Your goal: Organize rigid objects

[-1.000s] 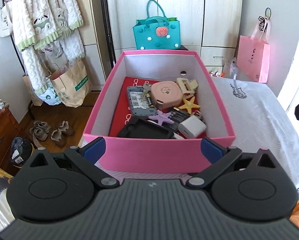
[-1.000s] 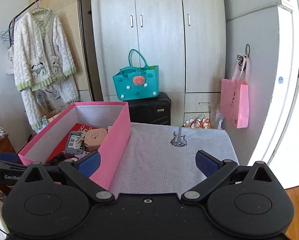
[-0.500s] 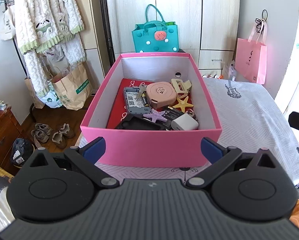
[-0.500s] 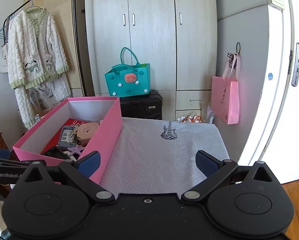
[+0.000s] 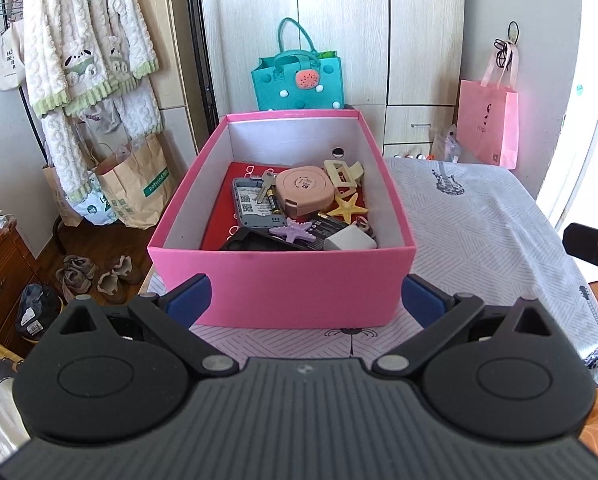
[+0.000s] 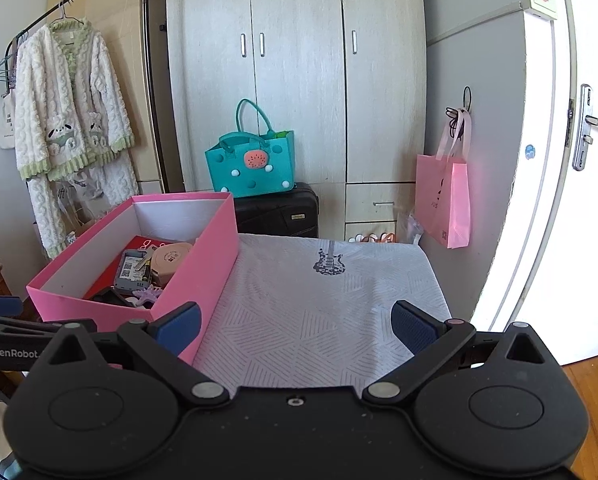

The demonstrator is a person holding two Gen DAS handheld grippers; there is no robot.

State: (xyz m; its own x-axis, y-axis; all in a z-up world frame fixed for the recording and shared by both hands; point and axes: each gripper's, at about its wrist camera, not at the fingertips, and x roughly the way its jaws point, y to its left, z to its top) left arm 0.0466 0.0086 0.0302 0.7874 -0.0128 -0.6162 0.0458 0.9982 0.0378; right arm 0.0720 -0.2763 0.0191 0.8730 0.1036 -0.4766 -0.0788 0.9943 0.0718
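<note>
Backing off from the pink box (image 5: 283, 280) over the last second, my left gripper (image 5: 305, 300) now sees the whole near wall of it plus a strip of cloth in front, where before the wall filled the space between the fingers. My right gripper (image 6: 295, 326) has pulled back too, and the box sits smaller at its left.

Both sets of jaws stand wide apart and hold nothing. The left one hangs in front of the box's near wall; the right one hangs over the bare patterned tablecloth (image 6: 319, 300), with its left blue pad (image 6: 177, 326) just beside the box's near corner.

The box rests on the left part of the cloth-covered table. Inside it, on a red lining, I see a grey phone-like device (image 5: 255, 204) with a key (image 5: 265, 186) and a battery (image 5: 274, 200) lying on it, a round pink case (image 5: 307, 192), a cream hair claw (image 5: 343, 174), a yellow starfish (image 5: 347, 208), a purple starfish (image 5: 295, 230), a white charger block (image 5: 351, 239) and a black case (image 5: 259, 242) at the near end. They lie heaped and touching one another.

Behind the table stand a teal felt bag (image 6: 251, 168) on a black suitcase (image 6: 279, 212), and a pink paper bag (image 6: 445, 200) hangs at the right.
</note>
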